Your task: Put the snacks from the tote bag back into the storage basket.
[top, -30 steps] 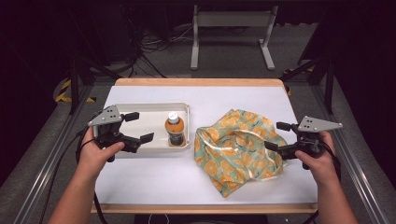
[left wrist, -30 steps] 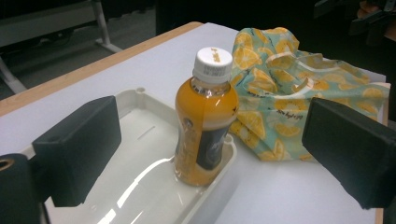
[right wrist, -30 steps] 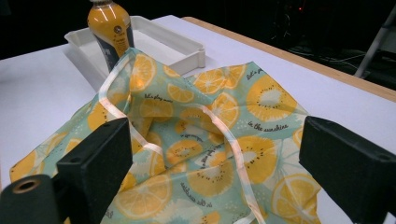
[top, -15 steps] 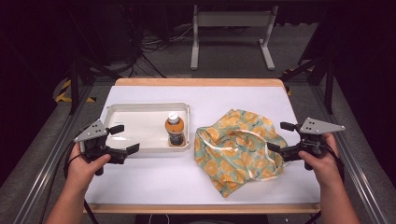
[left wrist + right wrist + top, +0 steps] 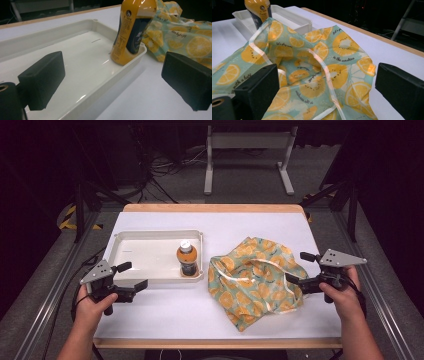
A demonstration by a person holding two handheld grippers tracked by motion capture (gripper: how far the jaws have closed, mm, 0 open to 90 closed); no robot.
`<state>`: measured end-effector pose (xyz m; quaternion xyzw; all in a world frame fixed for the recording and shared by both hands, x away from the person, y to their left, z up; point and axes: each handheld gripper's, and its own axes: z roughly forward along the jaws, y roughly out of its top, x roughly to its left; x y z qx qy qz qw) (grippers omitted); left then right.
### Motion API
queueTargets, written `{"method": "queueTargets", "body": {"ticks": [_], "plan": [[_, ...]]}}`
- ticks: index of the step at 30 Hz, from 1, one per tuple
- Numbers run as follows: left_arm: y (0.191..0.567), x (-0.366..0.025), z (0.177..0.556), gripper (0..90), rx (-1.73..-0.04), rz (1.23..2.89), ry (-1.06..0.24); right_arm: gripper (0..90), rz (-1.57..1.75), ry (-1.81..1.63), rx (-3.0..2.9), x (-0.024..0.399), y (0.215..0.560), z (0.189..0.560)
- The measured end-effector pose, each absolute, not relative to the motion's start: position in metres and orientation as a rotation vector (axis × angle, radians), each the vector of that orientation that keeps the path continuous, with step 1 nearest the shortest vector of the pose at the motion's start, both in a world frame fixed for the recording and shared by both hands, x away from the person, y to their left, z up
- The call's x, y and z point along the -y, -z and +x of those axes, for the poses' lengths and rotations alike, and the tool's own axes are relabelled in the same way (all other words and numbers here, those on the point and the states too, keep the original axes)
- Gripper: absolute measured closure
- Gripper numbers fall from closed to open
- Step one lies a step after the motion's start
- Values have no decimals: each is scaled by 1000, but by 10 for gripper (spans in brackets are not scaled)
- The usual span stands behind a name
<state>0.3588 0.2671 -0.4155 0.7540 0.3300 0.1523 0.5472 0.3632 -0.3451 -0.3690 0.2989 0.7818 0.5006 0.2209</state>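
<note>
Where tray [image 5: 150, 251] holds upright bottle [image 5: 187, 260], fruit-print bag [image 5: 255, 279] beside

Beyond the table's [image 5: 165, 317] far edge a grey metal stand [image 5: 247, 140] sits on the floor [image 5: 240, 195], tangled cables [image 5: 162, 165] to its left.

Both hands hold their tools low, left gripper [image 5: 128, 276] and right gripper [image 5: 301, 268] each with fingers spread apart.

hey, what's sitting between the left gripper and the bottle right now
In the high view, the near wall and bare floor of the white tray lie between the left gripper and the bottle. The left gripper view shows the same stretch.
</note>
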Motion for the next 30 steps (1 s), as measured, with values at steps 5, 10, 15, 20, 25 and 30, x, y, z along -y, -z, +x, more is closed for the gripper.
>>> {"method": "queueTargets", "body": {"ticks": [5,10,15,20,25,30], "plan": [[429,-270,357,57,-805,1786,-377,57,833,-1358,-2150,344,376,364],[441,-267,355,55,-827,1805,-365,56,857,-1352,-2136,346,387,368],[452,-264,355,47,-840,1830,-378,53,857,-1363,-2125,350,397,370],[454,-259,357,44,-834,1868,-411,53,872,-1348,-2123,353,405,373],[454,-258,357,41,-821,1872,-416,52,871,-1342,-2125,352,407,373],[453,-256,356,41,-818,1878,-405,38,867,-1371,-2111,352,402,372]]}}
